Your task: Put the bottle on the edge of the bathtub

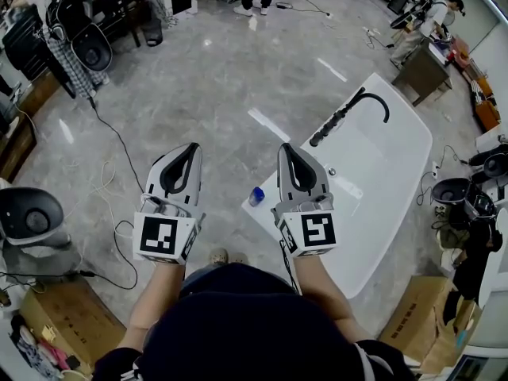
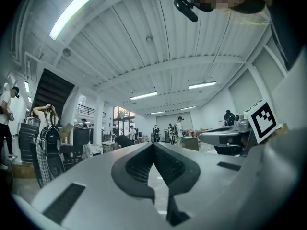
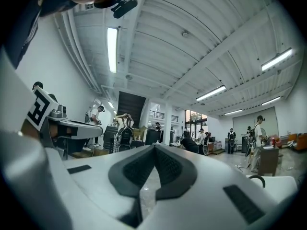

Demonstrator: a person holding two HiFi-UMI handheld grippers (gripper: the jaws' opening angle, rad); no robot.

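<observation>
Item: bottle, blue, small. Location: near corner of bathtub, apparently on its rim, though whether it touches is hard to tell.
Left gripper: fingers together, empty, raised.
Right gripper: fingers together, empty, raised.
Status: placement looks complete; nothing evidently left.

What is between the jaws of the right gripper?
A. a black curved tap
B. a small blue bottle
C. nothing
C: the right gripper has its jaws shut together and empty; the small blue bottle sits apart, at its left in the head view.
</observation>
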